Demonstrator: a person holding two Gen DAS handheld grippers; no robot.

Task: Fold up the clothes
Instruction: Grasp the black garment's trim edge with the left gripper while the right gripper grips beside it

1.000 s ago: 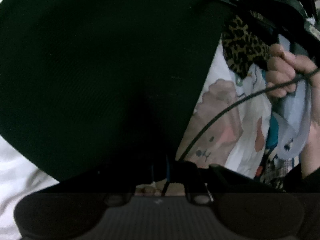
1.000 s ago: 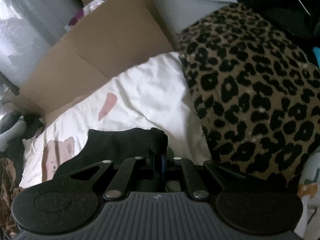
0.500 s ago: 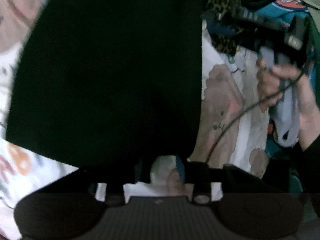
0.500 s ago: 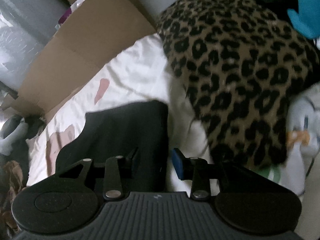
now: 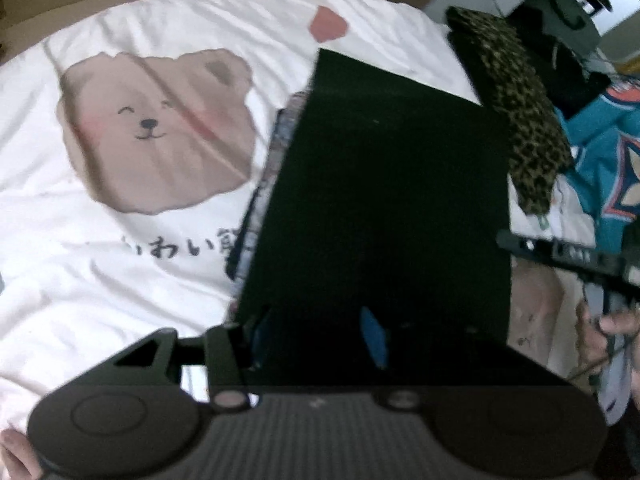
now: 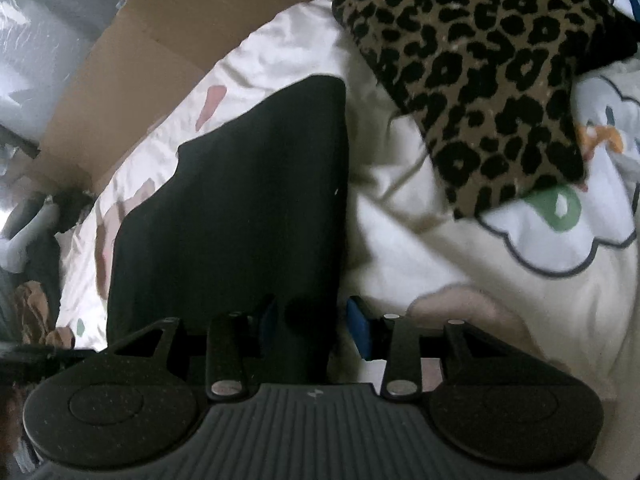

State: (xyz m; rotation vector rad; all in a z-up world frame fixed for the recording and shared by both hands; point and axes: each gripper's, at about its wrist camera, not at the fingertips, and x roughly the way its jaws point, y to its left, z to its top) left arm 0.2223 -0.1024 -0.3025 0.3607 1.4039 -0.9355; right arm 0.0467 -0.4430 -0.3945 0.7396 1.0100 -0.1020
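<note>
black garment (image 5: 384, 200), flat (neatly squared), unwrinkled

A white bedsheet (image 5: 168, 280) covered the surface, printed with a smiling brown bear (image 5: 156, 128), a line of dark script under it and a small pink patch (image 5: 329, 25) further back. In the right wrist view the sheet also showed a cloud outline with a green letter (image 6: 560, 204). Flattened brown cardboard (image 6: 160, 64) leaned along its far edge, with clear plastic wrap (image 6: 32, 48) to the left of it. A grey stuffed toy (image 6: 28, 232) lay low at the left, beside something brown and crumpled (image 6: 36, 312).
</note>
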